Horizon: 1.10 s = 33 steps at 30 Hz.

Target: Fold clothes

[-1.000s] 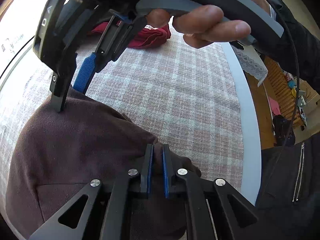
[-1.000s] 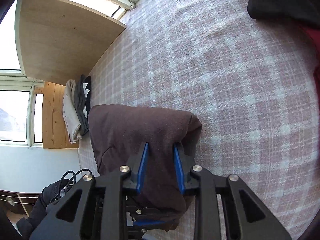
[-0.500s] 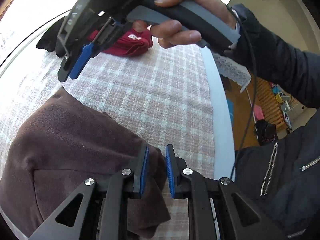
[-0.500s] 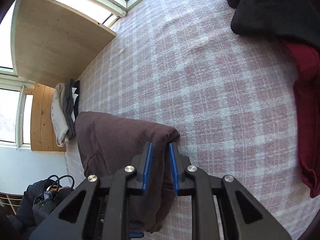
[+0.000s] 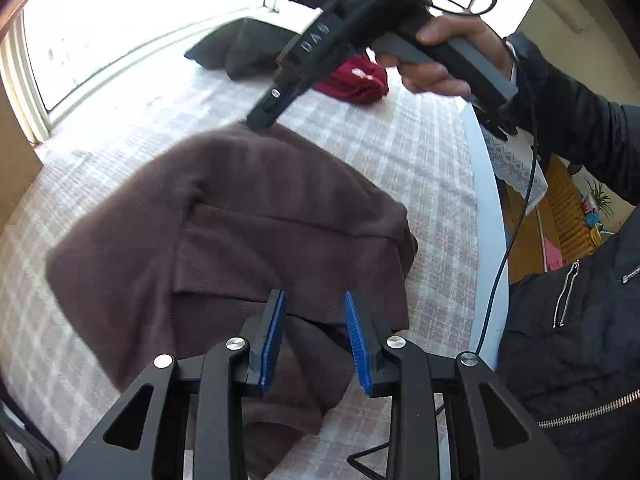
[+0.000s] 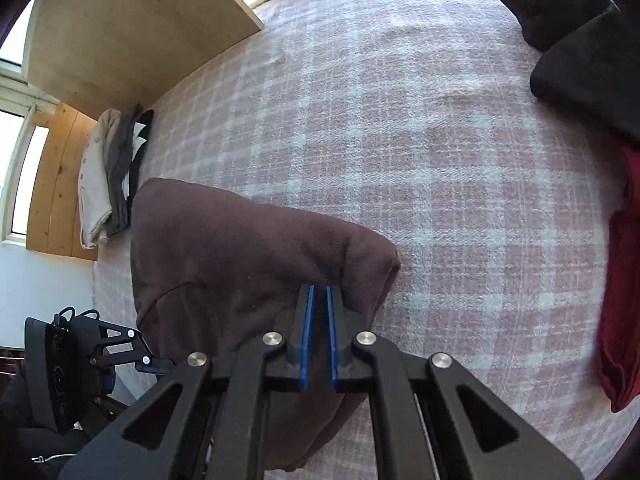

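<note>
A brown garment (image 5: 260, 232) lies folded on the pink plaid bed cover (image 5: 420, 152). My left gripper (image 5: 314, 294) hovers over its near edge. Its jaws are opening and the blue pads (image 5: 272, 336) stand apart with no cloth pinched between them. My right gripper (image 6: 319, 288) hangs over the garment's (image 6: 240, 264) folded right corner. Its jaws are closing to a thin slit, and I see no fabric caught in it. In the left wrist view, a hand holds the right gripper (image 5: 260, 118), with its tip at the garment's far edge.
A black clothes pile (image 6: 572, 40) and a red garment (image 6: 624, 280) lie at the right of the bed. A folded beige and grey stack (image 6: 108, 176) sits by the wooden ledge. The bed's white edge (image 5: 484, 220) runs beside the person's black jacket (image 5: 580, 340).
My left gripper let go of the brown garment, rose and pulled back as its jaws spread. The right gripper's jaws narrowed from wide to a thin slit, and it moved off toward the garment's far edge.
</note>
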### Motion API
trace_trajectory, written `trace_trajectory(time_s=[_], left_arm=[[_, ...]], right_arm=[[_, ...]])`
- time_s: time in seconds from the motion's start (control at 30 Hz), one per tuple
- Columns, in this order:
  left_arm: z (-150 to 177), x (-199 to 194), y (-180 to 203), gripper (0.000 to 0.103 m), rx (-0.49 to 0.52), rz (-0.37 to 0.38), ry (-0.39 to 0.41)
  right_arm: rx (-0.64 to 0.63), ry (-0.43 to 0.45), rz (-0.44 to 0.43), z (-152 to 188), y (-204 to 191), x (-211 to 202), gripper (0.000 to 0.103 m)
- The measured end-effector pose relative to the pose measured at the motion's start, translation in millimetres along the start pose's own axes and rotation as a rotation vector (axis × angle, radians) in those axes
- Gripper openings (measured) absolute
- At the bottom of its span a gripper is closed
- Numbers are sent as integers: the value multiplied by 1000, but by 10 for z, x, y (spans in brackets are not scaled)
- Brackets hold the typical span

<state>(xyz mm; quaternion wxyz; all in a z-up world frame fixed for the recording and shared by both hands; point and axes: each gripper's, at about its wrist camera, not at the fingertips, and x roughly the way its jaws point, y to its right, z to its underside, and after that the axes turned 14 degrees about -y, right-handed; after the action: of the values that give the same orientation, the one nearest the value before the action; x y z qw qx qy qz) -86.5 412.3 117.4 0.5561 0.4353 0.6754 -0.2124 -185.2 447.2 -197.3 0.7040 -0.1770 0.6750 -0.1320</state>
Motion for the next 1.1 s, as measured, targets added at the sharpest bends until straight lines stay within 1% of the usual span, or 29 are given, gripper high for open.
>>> trace_trajectory(time_s=[0.07, 0.1, 0.13, 0.17, 0.2, 0.23, 0.27, 0.3, 0.33, 0.37, 0.4, 0.43, 0.47, 0.5, 0.53, 0.6, 0.63, 0.7, 0.73, 0.8, 0.83, 0.9, 0.93, 0.97, 1.03, 1.07, 1.1], left_arm=[[9, -270, -268, 31, -65, -36, 65], [-26, -314, -446, 32, -108, -73, 76], [-60, -358, -624, 29, -152, -109, 87], [-97, -381, -799, 29, -192, -133, 93], [-138, -337, -962, 26, -221, -119, 84], [-179, -288, -1111, 19, -244, -105, 76], [-218, -198, -1204, 17, -244, -101, 61], [-250, -42, -1266, 16, -224, -138, 18], [-270, 134, -1334, 16, -209, -176, -35], [-243, 355, -1427, 17, -213, -202, -107], [-188, 462, -1523, 17, -234, -171, -136], [-129, 410, -1590, 16, -259, -122, -100], [-70, 288, -1633, 16, -282, -99, -61], [-11, 166, -1676, 15, -304, -75, -21], [43, 59, -1716, 18, -321, -53, 10], [122, -62, -1780, 21, -326, -14, 14], [154, -104, -1806, 21, -322, -3, 12], [163, -29, -1839, 21, -284, -7, -31], [163, 18, -1864, 19, -271, 1, -53], [148, 82, -1935, 19, -274, 44, -63], [134, 102, -1967, 19, -276, 63, -61], [68, 58, -2005, 19, -281, 84, -19], [32, 39, -2018, 19, -280, 92, 0], [-13, 29, -2010, 19, -267, 89, 10], [-94, 18, -1983, 19, -240, 88, 12], [-121, 10, -1974, 19, -230, 113, 13], [-146, 4, -1963, 19, -221, 134, 12]], right_arm=[[-54, 75, 10, 94, -183, -181, 10], [-72, 111, 11, 119, -269, -241, 10], [-84, 141, 25, 126, -347, -276, 10], [-88, 166, 57, 110, -416, -280, 10], [-94, 187, 93, 90, -478, -266, 10], [-100, 193, 125, 62, -524, -220, 10], [-106, 189, 147, 32, -559, -160, 9], [-111, 183, 159, 10, -579, -100, 9], [-118, 170, 156, -4, -588, -31, 9], [-122, 154, 156, -22, -599, 53, 8], [-122, 129, 171, -43, -586, 158, 8], [-120, 90, 195, -69, -560, 286, 8], [-118, 66, 207, -73, -540, 361, 8], [-118, 61, 202, -51, -527, 368, 8], [-111, 63, 198, -25, -523, 336, 8], [-88, 96, 172, 27, -585, 160, 8], [-106, 114, 153, 49, -682, 85, 8], [-167, 127, 119, 59, -972, 47, 8], [-202, 121, 87, 52, -1132, 94, 8], [-270, 91, 35, 22, -1433, 271, 8], [-286, 63, 51, 11, -1514, 425, 8], [-285, -1, 114, 9, -1556, 792, 8], [-281, -17, 123, 28, -1547, 940, 8], [-269, -15, 102, 61, -1508, 966, 8], [-240, -16, 54, 94, -1449, 824, 8], [-226, -16, 30, 111, -1420, 754, 8], [-208, 3, 12, 134, -1383, 653, 8]])
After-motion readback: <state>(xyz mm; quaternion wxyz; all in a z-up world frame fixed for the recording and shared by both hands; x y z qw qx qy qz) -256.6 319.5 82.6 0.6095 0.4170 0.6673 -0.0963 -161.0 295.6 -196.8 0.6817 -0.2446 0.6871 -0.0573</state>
